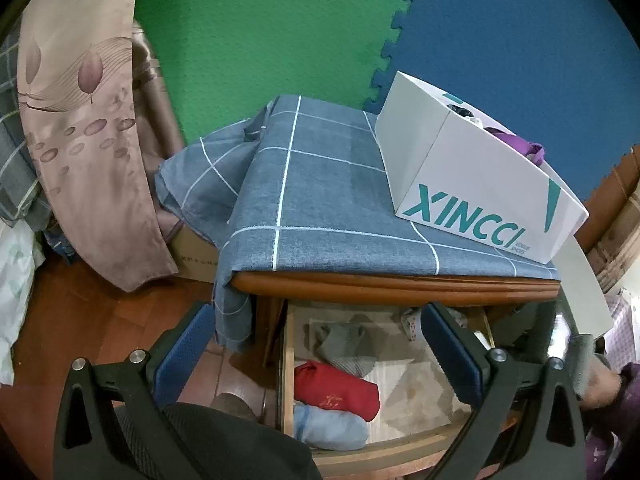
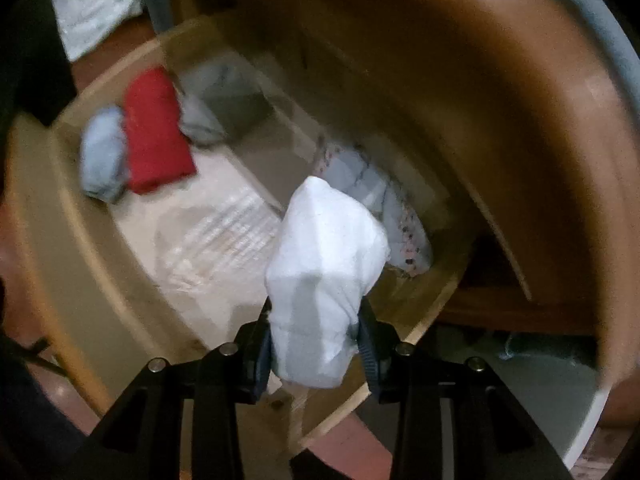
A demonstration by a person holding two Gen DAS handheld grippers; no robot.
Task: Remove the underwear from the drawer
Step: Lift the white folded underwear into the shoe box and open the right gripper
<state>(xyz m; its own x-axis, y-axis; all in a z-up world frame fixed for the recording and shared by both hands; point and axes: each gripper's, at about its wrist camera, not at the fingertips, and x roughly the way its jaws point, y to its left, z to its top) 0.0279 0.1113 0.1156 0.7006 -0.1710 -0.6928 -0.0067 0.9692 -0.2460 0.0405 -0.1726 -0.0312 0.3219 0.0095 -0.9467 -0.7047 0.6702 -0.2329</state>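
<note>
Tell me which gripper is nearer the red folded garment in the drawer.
Left, as far as the views show. The left gripper hangs open directly over the red garment. The right gripper is shut on white underwear, off toward the drawer's opposite side.

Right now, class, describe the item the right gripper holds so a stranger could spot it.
Find the open wooden drawer under the cloth-covered cabinet. Above its near right corner, the right gripper clamps a white folded garment; unlike the red and pale blue ones, it is lifted clear.

A white cardboard shoe box, on the right rear corner of the blue checked cloth, reads "XINCCI" in teal letters; smaller print beside it is unreadable.
</note>
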